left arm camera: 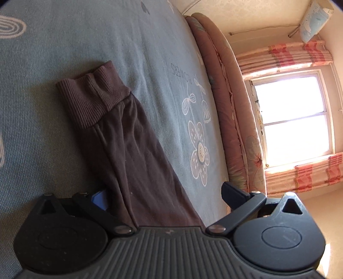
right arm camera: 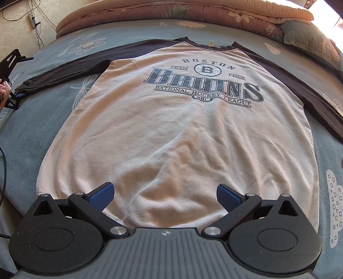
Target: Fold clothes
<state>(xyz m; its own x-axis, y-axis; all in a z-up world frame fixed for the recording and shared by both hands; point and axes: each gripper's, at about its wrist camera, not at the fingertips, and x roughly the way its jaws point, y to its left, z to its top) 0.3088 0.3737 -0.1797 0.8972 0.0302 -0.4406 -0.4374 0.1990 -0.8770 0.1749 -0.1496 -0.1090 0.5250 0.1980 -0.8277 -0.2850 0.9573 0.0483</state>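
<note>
A raglan sweatshirt (right arm camera: 171, 128) lies spread face-up on a flower-print bedspread (right arm camera: 70, 103), both dark sleeves stretched outward and its hem just ahead of the right gripper (right arm camera: 164, 194), whose blue-padded fingers stand apart above the pale fabric and hold nothing. At the far left of that view, the left gripper (left arm camera: 165, 195) sits at the end of the left sleeve (left arm camera: 133, 154); its own camera shows the brown sleeve running forward between its spread fingers to the ribbed cuff (left arm camera: 94, 94) ahead, one blue pad partly hidden behind the cloth, so the jaws read as apart rather than pinched on it. No fold appears made: body flat, collar beyond the printed crest, a rolled quilt (right arm camera: 182, 15) farther off. Judging from this, the work stands at its opening, with sleeves and body all left to fold.
</note>
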